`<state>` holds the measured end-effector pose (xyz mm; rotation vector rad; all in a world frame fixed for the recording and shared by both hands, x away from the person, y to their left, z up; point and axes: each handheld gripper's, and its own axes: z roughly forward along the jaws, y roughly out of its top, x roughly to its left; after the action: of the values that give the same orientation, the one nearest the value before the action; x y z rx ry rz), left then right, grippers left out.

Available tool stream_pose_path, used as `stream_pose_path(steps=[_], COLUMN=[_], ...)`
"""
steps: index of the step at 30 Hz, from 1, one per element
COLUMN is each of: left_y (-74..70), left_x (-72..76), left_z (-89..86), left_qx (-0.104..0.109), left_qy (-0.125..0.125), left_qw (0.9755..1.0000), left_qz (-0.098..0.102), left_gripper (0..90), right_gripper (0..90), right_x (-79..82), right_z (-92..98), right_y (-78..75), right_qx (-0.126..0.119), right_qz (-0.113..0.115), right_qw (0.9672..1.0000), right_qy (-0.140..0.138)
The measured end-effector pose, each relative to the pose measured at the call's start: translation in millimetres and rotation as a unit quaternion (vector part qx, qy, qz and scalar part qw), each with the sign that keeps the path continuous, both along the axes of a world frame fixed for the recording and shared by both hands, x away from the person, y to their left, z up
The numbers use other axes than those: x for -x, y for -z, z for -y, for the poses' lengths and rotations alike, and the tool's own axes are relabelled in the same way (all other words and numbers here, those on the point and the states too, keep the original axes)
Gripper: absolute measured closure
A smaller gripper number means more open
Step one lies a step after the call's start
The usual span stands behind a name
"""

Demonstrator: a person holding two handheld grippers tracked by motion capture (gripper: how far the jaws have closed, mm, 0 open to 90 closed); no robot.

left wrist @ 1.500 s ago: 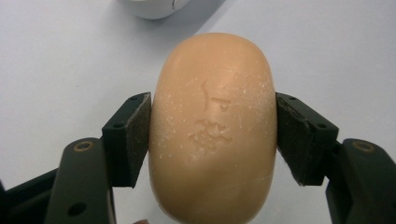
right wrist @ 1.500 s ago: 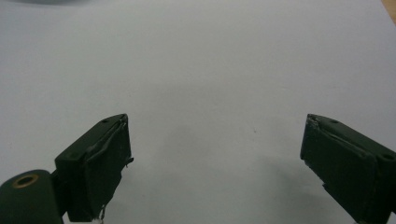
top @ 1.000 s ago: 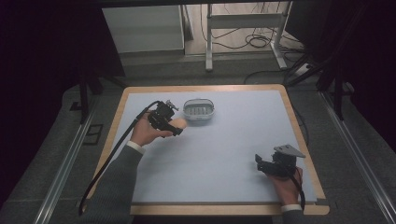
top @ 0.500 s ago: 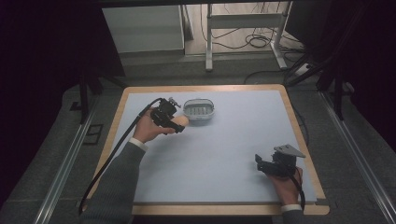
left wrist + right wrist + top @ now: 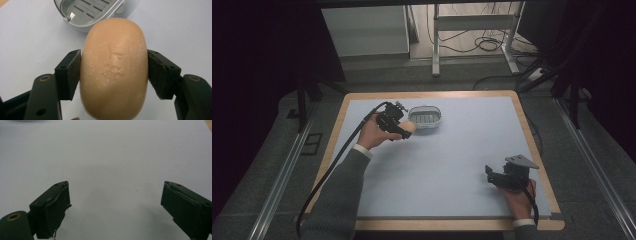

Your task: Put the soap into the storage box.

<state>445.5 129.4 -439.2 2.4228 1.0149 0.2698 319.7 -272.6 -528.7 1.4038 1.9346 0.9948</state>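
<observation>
soap bar [image 5: 113, 67]: tan oval bar, clamped across its short width by the left tool [image 5: 113, 72]. In the left gripper view its long axis runs straight away from the camera, far end pointing at the soap dish. Some faint stamped marks on the top face, can't read them.
where it is: in the high view the soap bar [image 5: 408, 127] sits at the left tool [image 5: 406, 131] tip, over the far left part of the table [image 5: 472, 165], just beside the dish's left end. Can't tell if it's touching the table or lifted a bit.
left tool: clenched on the soap, both pads flat against its sides.
soap dish [image 5: 426, 119]: grey oval, slotted floor, nothing in it. Near rim is right in front of the bar's far end [image 5: 87, 12].
right tool [image 5: 489, 175]: released, jaws wide apart with bare table between them [image 5: 115, 205]. Near right corner, well apart from the soap.
in the way: just the dish rim, honestly.
</observation>
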Motion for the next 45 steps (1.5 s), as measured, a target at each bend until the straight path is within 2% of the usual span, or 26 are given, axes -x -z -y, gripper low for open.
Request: stream_pose_path(steps=[2, 3, 6, 9, 18, 19, 20, 21, 22, 23, 24, 25, 26, 29, 30, 34, 37, 38, 39, 45], left_y=[0.3, -0.8, -1.4, -1.9, -3.7, -3.1, -4.6, -3.5, -4.8, -4.0, -4.0, -5.4, -5.1, -5.1, -4.7, -5.4, -4.4, -4.0, -3.8, -4.5], left_x=[-2.3, -5.5, -9.0, -12.3, -20.6, -21.5, -23.3, -23.4, -25.6, -25.9, -25.9, -29.1, -30.2, -32.3, -34.1, -38.1, -42.0, -43.8, -46.8, -53.1], left_z=[3.0, 4.5, 7.2, 9.5, 15.1, 18.8, 18.3, 21.1, 20.7, 23.3, 23.3, 23.5, 24.3, 26.0, 27.7, 29.0, 30.6, 30.8, 32.2, 36.3], left_qx=[-0.005, -0.014, -0.011, -0.018, -0.013, -0.008, -0.019, -0.002, -0.015, -0.005, -0.005, -0.014, -0.01, -0.023, -0.018, -0.024, -0.015, -0.015, -0.028, -0.025], left_qy=[0.0, 0.007, 0.009, 0.01, 0.014, 0.007, 0.016, 0.006, 0.014, 0.005, 0.005, 0.016, 0.015, 0.019, 0.017, 0.02, 0.016, 0.017, 0.019, 0.019], left_qw=[1.0, 0.9999, 0.9999, 0.9998, 0.9998, 0.9999, 0.9997, 1.0, 0.9998, 1.0, 1.0, 0.9998, 0.9998, 0.9995, 0.9997, 0.9995, 0.9997, 0.9997, 0.9994, 0.9994], left_qz=[0.001, 0.0, 0.0, 0.0, -0.001, 0.002, -0.001, -0.002, -0.004, -0.002, -0.002, -0.004, -0.005, -0.005, -0.005, -0.006, -0.006, -0.009, -0.009, -0.01], left_gripper=[32.5, 32.5, 32.5, 32.5, 32.6, 32.5, 32.5, 32.5, 32.5, 32.5, 32.5, 32.5, 32.5, 32.6, 32.5, 32.6, 32.5, 32.5, 32.5, 32.6], right_gripper=[8.6, 8.6, 8.6, 8.6, 8.6, 8.6, 8.6, 8.6, 8.6, 8.6, 8.6, 8.6, 8.6, 8.6, 8.6, 8.6, 8.6, 8.6, 8.6, 8.6], right_x=[-0.1, -0.1, -0.1, 0.0, 0.0, 0.0, -0.1, 0.0, 0.0, 0.0, 0.0, 0.0, 0.0, 0.0, -0.1, 0.0, -0.1, -0.1, -0.2, -0.2], right_z=[0.0, -0.2, -0.2, 0.0, -0.1, 0.0, 0.0, 0.0, 0.0, 0.0, 0.0, 0.1, 0.1, 0.1, 0.1, 0.1, 0.0, -0.1, -0.1, 0.1], right_y=[0.0, 0.1, 0.1, 0.0, 0.0, 0.0, 0.0, 0.1, 0.0, 0.0, 0.0, 0.0, 0.0, 0.0, 0.0, 0.0, 0.0, 0.0, 0.1, 0.0], right_qx=[0.0, 0.0, 0.0, 0.0, 0.001, 0.0, 0.0, 0.0, 0.001, 0.0, 0.0, 0.0, -0.001, -0.001, -0.001, -0.001, 0.0, 0.0, 0.0, -0.001], right_qz=[0.0, 0.0, 0.0, 0.0, 0.0, 0.0, 0.0, 0.0, 0.0, 0.0, 0.0, 0.0, 0.0, 0.0, -0.001, 0.0, 0.0, 0.0, -0.001, -0.002], right_qw=[1.0, 1.0, 1.0, 1.0, 1.0, 1.0, 1.0, 1.0, 1.0, 1.0, 1.0, 1.0, 1.0, 1.0, 1.0, 1.0, 1.0, 1.0, 1.0, 1.0], right_qy=[0.0, 0.0, 0.0, 0.0, -0.001, 0.0, -0.001, -0.001, -0.001, -0.001, -0.001, 0.0, 0.0, -0.001, -0.001, -0.001, -0.001, -0.001, -0.002, -0.001])
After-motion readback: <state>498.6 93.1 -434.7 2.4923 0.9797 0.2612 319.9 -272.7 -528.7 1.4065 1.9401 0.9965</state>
